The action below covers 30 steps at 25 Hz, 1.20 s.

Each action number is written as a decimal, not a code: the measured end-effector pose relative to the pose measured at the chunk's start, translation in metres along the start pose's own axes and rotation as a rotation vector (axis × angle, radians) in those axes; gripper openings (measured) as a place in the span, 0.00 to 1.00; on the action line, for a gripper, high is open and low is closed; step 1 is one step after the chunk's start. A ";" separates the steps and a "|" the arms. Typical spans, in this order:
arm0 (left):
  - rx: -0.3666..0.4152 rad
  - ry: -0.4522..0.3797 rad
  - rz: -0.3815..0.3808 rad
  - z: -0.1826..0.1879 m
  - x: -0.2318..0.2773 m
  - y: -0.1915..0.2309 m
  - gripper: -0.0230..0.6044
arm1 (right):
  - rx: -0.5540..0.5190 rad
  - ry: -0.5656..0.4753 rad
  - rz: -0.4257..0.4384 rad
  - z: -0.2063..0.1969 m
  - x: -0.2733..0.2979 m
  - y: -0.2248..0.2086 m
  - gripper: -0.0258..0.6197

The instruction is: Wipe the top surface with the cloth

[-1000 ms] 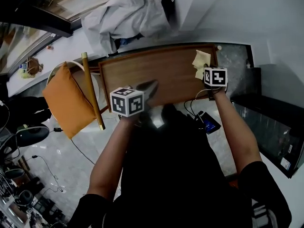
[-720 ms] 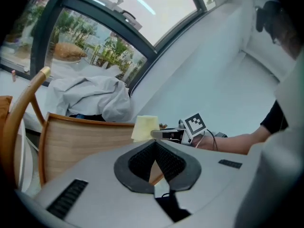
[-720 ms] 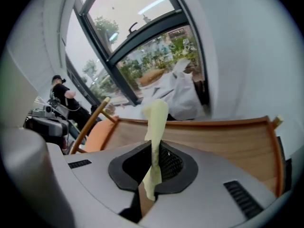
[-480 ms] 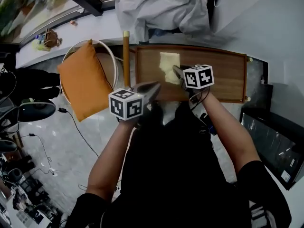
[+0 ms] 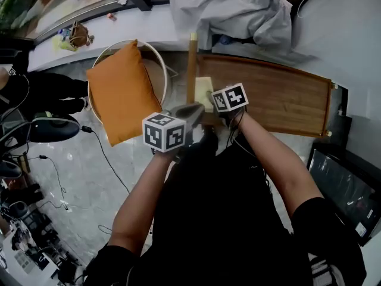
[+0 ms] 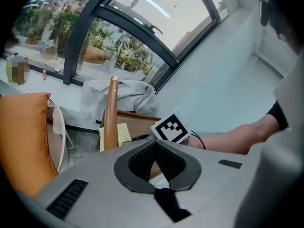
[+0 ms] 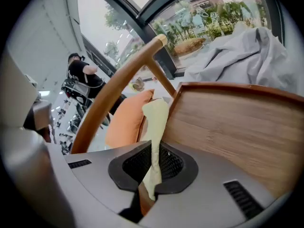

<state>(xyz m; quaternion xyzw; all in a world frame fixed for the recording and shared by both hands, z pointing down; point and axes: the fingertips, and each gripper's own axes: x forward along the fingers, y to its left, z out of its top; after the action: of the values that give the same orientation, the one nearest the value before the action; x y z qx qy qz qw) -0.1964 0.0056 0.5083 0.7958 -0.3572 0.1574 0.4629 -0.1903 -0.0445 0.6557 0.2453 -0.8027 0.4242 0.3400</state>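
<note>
A: Where is the cloth [image 5: 204,86] just now?
B: At the left end of the wooden top [image 5: 280,97], close by the upright wooden post [image 5: 191,61]. It is pale yellow, and the right gripper [image 5: 209,98] has it pinched between its jaws.
A: Gripped fast, then?
B: Yes. In the right gripper view the pads are clamped on a bunched fold, and the rest of the cloth rises ahead of them toward the top's corner.
A: And the left gripper [image 5: 189,113]?
B: It hangs just beside the right one, by the near left corner of the top. Its jaws are closed tip to tip with nothing between them, and I cannot tell whether it touches the wood.
A: What lies round about?
B: An orange cushion [image 5: 122,97] to the left of the post, and a heap of grey fabric [image 5: 238,11] beyond the top's far edge
</note>
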 end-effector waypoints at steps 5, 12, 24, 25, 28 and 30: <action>0.008 0.009 -0.018 -0.005 -0.006 0.007 0.05 | -0.106 0.072 -0.129 -0.012 0.018 -0.017 0.09; 0.013 0.030 -0.032 -0.012 -0.001 0.007 0.05 | -0.240 0.088 -0.207 -0.016 0.020 -0.023 0.09; 0.012 0.037 -0.063 -0.007 0.045 -0.043 0.05 | -0.168 0.083 -0.253 -0.049 -0.046 -0.094 0.09; 0.014 0.037 -0.063 -0.007 0.051 -0.049 0.05 | -0.155 0.081 -0.262 -0.054 -0.056 -0.104 0.09; 0.018 0.039 -0.068 -0.007 0.069 -0.067 0.05 | -0.125 0.081 -0.284 -0.070 -0.086 -0.133 0.09; 0.011 0.037 -0.076 -0.008 0.080 -0.079 0.05 | -0.116 0.086 -0.297 -0.080 -0.104 -0.151 0.09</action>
<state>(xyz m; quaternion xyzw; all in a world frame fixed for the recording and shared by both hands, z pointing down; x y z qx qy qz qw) -0.0834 0.0030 0.5097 0.8084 -0.3172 0.1564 0.4705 0.0069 -0.0444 0.6873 0.3228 -0.7654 0.3323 0.4467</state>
